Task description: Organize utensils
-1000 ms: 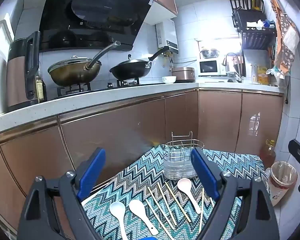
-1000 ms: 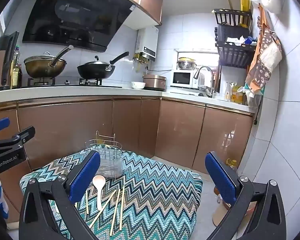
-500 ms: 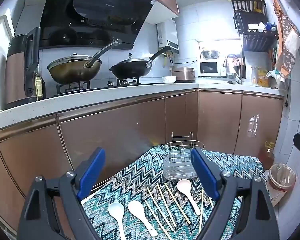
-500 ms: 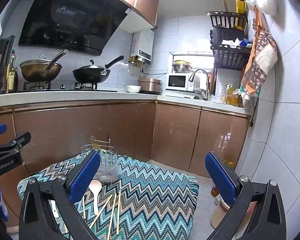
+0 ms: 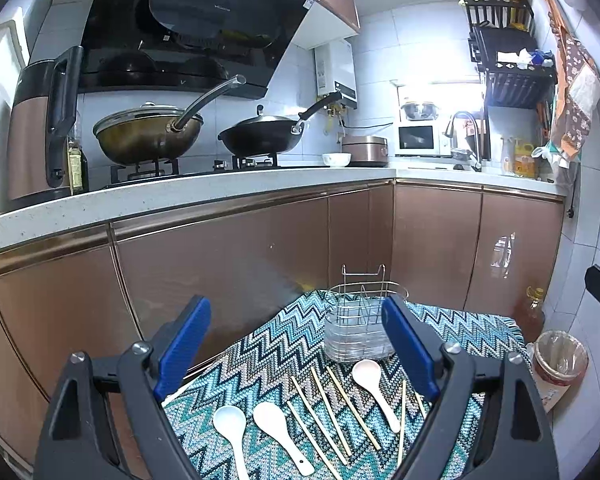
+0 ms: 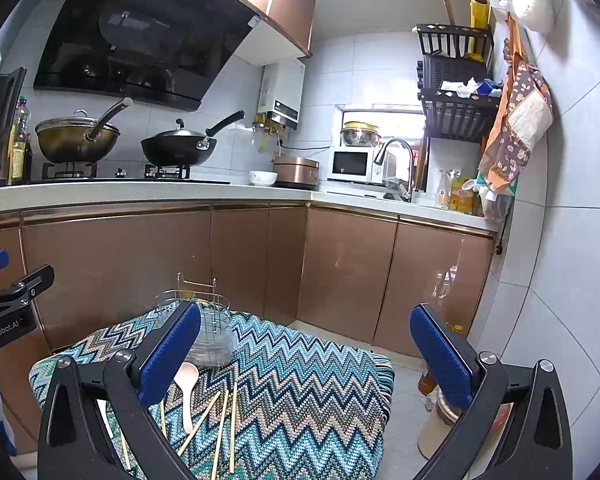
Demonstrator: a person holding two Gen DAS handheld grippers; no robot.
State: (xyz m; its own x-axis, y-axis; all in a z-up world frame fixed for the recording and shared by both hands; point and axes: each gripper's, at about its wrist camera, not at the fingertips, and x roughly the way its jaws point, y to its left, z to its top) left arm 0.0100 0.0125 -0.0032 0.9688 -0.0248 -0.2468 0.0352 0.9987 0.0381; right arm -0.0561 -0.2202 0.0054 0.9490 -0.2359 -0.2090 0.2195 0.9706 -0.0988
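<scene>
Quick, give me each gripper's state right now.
Left gripper: open, holding nothing, above the spoons and chopsticks.
Right gripper: open, holding nothing, above the zigzag cloth.

Wire utensil holder [image 5: 360, 320]: at the tabletop's [image 5: 268, 352] far edge.
Spoons [image 5: 272, 420]: before it, left and centre.
Chopsticks [image 5: 332, 404]: between and right of the spoons.

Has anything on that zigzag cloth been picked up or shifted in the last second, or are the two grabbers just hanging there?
Nothing was picked up or let go. The left gripper and right gripper stay wide open and empty; only the right one's view drifted a little. The three white ceramic spoons, the wooden chopsticks and the wire utensil basket lie where they were on the zigzag cloth.
</scene>
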